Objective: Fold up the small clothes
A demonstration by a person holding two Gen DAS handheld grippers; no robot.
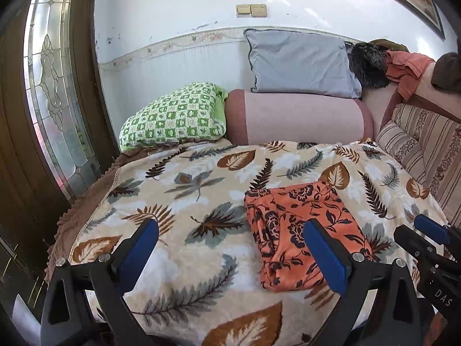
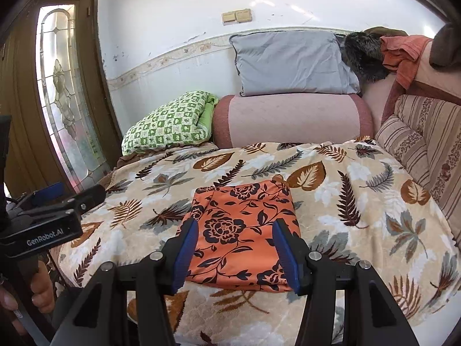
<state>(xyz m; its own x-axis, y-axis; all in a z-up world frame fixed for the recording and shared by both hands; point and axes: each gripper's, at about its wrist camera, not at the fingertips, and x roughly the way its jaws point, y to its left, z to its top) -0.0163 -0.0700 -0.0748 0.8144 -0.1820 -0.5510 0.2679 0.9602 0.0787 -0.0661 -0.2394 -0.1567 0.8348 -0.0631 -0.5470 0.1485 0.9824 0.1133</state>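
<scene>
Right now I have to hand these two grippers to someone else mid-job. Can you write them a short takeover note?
Left gripper: open wide, nothing between its fingers.
Right gripper: open partway, empty, held above the near edge of the cloth.
Orange floral garment: lies folded into a compact rectangle on the leaf-print blanket, touched by neither gripper.
Done: this piece looks folded.
Left: probably set it aside or fetch another; no other unfolded small garment is clearly within view.
</scene>
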